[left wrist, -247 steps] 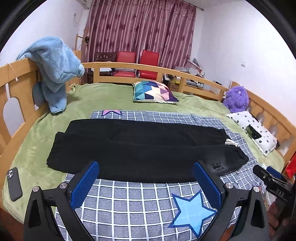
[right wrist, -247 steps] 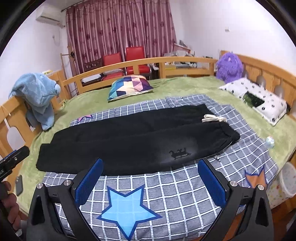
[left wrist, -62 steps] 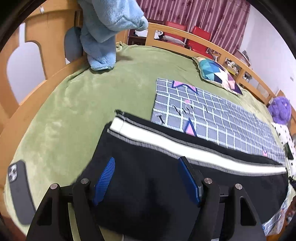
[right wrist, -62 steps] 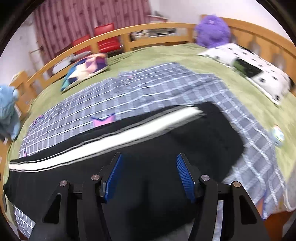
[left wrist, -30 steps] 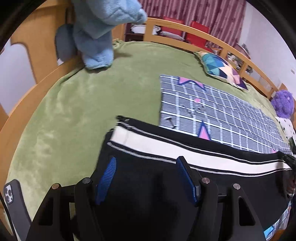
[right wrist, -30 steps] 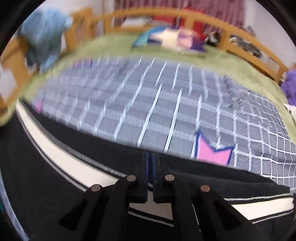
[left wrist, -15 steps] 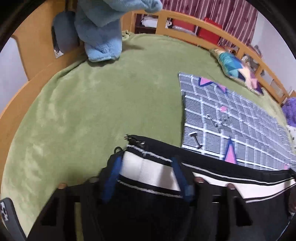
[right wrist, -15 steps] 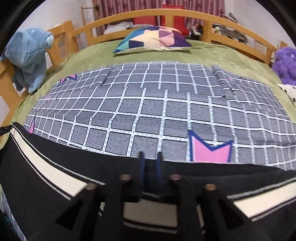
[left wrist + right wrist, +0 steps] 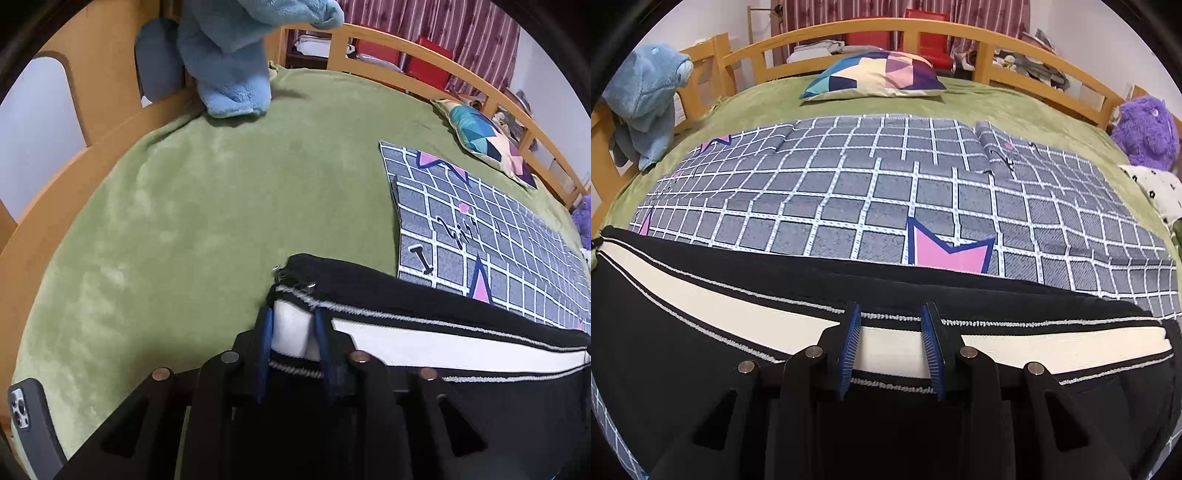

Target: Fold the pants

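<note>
Black pants (image 9: 461,314) with a broad white side stripe lie along the near edge of the bed, partly on the grey checked sheet (image 9: 498,236). My left gripper (image 9: 291,317) sits at the pants' left end. Its jaws are closing, and a bunched fold of the white stripe fills the gap between the blue pads (image 9: 264,332). In the right wrist view the pants (image 9: 738,317) stretch across the frame. My right gripper (image 9: 891,314) hovers over the stripe near the middle, jaws opening. The cloth lies flat between the pads (image 9: 931,343), not pinched.
A green blanket (image 9: 177,221) covers the bed inside a wooden rail (image 9: 55,177). A blue plush (image 9: 229,55) hangs on the left rail. A phone (image 9: 29,417) lies at the near left edge. A patterned pillow (image 9: 875,74) and a purple plush (image 9: 1145,129) sit farther back.
The left jaws have narrowed from wide apart onto the stripe at the pants' left end. The right jaws, shut a second ago, have parted over the flat stripe.
</note>
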`<state>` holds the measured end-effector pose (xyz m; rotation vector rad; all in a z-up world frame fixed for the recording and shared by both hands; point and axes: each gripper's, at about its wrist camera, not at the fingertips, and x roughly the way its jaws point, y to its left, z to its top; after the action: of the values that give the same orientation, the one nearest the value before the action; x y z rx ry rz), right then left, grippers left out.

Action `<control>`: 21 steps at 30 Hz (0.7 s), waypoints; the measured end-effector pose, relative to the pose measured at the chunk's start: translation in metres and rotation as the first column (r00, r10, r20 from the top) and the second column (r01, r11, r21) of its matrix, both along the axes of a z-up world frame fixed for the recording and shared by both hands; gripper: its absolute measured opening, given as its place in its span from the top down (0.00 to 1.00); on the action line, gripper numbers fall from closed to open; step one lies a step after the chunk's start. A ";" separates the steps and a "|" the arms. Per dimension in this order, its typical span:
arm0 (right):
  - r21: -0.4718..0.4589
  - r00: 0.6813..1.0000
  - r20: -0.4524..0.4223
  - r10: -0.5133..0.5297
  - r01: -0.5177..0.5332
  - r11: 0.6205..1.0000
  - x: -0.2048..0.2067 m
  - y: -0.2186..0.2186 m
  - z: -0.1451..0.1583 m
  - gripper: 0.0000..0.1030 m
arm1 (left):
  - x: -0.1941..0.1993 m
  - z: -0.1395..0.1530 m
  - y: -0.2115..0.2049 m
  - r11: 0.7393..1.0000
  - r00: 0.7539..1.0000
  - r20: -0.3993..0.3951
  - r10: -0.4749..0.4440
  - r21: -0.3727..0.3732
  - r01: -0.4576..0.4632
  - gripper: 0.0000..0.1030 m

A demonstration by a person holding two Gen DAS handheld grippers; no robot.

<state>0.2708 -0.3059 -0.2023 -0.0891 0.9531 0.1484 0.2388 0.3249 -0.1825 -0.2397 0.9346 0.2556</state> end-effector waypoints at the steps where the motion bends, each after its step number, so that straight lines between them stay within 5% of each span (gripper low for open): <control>1: 0.002 1.000 -0.005 0.005 -0.005 1.000 0.002 0.000 -0.001 0.58 | 0.000 0.002 -0.001 1.000 1.000 -0.006 0.010 0.005 -0.010 0.68; 5: -0.034 0.999 -0.002 0.052 -0.052 0.998 0.016 0.002 -0.008 0.41 | -0.006 0.010 -0.010 0.998 1.000 0.009 -0.002 0.068 0.001 0.45; 11: -0.086 0.987 -0.074 0.142 -0.148 0.985 0.044 0.012 -0.024 0.37 | -0.016 0.013 -0.018 0.997 1.000 0.011 -0.018 0.070 0.017 0.45; 12: -0.099 0.983 -0.088 0.158 -0.167 0.981 0.045 0.013 -0.026 0.41 | -0.017 0.015 -0.017 0.998 1.000 0.015 -0.019 0.061 0.018 0.45; 14: -0.092 0.966 -0.128 0.222 -0.235 0.968 0.042 0.019 -0.027 0.86 | -0.020 0.016 -0.017 0.998 1.000 0.020 -0.016 0.053 0.015 0.45; 17: -0.174 0.965 -0.098 0.242 -0.256 0.951 0.035 0.026 -0.025 0.94 | -0.022 0.018 -0.017 0.999 1.000 0.024 -0.008 0.038 0.007 0.45; 21: -0.082 0.984 0.025 0.179 -0.176 0.981 0.033 0.013 0.002 0.95 | -0.022 0.024 -0.019 0.999 0.999 0.049 -0.003 0.034 0.001 0.45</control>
<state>0.3034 -0.2932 -0.2008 -0.2494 0.9179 0.2730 0.2171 0.3064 -0.1583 -0.2132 0.8816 0.2624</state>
